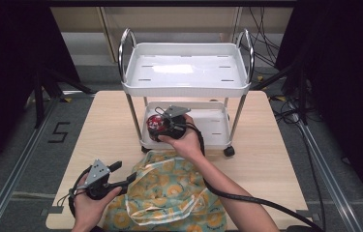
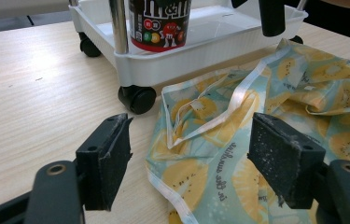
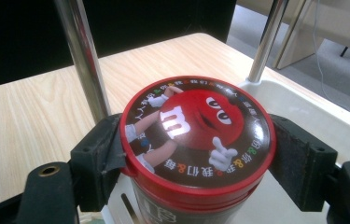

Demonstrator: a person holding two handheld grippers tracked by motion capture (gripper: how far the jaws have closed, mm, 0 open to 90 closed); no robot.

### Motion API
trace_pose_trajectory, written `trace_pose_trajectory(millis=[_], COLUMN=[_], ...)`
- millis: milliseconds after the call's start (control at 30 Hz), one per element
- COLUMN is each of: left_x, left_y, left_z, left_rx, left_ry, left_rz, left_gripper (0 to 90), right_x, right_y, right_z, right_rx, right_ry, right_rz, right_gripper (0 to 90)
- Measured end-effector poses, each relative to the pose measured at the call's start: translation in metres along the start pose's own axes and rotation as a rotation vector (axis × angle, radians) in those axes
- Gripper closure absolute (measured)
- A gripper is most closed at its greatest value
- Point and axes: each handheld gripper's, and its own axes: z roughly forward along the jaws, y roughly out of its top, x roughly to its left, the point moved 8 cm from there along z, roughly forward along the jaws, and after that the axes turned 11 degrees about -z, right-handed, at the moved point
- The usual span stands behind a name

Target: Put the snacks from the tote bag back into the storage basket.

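Left gripper (image 1: 121, 175) near the table's front-left corner, jaws spread wide over the kiwi-print cloth bag (image 1: 169, 193) — waiting, nothing held. Farther back, right gripper (image 3: 196, 154) clamps the candy canister (image 3: 196, 135) just under its lid, at the front-left corner of the cart's lower tray (image 1: 218, 126) — apparently being set down or lifted.

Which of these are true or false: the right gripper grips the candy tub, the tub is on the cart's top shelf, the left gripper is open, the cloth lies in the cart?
1. The right gripper grips the candy tub. True: its jaws press both sides of the lid.
2. The tub is on the top shelf. False: it is at the cart's lower shelf.
3. The left gripper is open. True.
4. The cloth lies in the cart. False: it lies on the table.
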Motion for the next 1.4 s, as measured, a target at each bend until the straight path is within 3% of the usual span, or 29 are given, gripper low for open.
trace_pose_trajectory(millis=[167,267,400,433,633,700,800,1233,1300,1400], left_x=[0.0,0.0,0.0,0.0,-0.001,0.0,0.0,-0.001,0.0,-0.001], left_y=[0.0,0.0,0.0,0.0,0.0,-0.001,-0.001,-0.001,-0.001,-0.001], left_z=[0.0,0.0,0.0,0.0,0.001,0.0,0.0,0.001,0.001,0.001], left_rx=[0.0,-0.002,-0.001,-0.001,-0.007,-0.001,-0.001,-0.005,0.0,-0.002], left_ry=[-0.004,0.0,0.0,0.0,-0.003,0.0,-0.001,-0.001,0.003,-0.009], left_rz=[0.002,-0.001,0.0,0.0,-0.006,0.001,0.002,-0.005,0.001,-0.001], left_gripper=[28.9,29.0,29.0,29.0,28.9,29.0,29.0,29.0,29.0,29.0], right_x=[0.002,0.002,0.004,0.002,0.004,0.006,0.004,0.002,0.003,0.003], right_y=[-0.003,-0.006,-0.008,-0.008,-0.011,-0.013,-0.014,-0.014,-0.016,-0.016], right_z=[0.001,0.005,0.004,0.004,0.008,0.008,0.011,0.013,0.012,0.012], right_rx=[0.014,0.017,0.029,0.021,0.03,0.038,0.035,0.024,0.057,0.056], right_ry=[0.011,0.005,0.01,0.0,0.008,0.007,-0.001,-0.002,-0.016,-0.009], right_rz=[0.018,-0.004,0.018,-0.003,-0.003,0.021,-0.001,-0.008,0.022,0.038], right_gripper=[26.0,26.0,26.0,26.0,26.0,26.0,26.0,25.9,25.9,25.3])
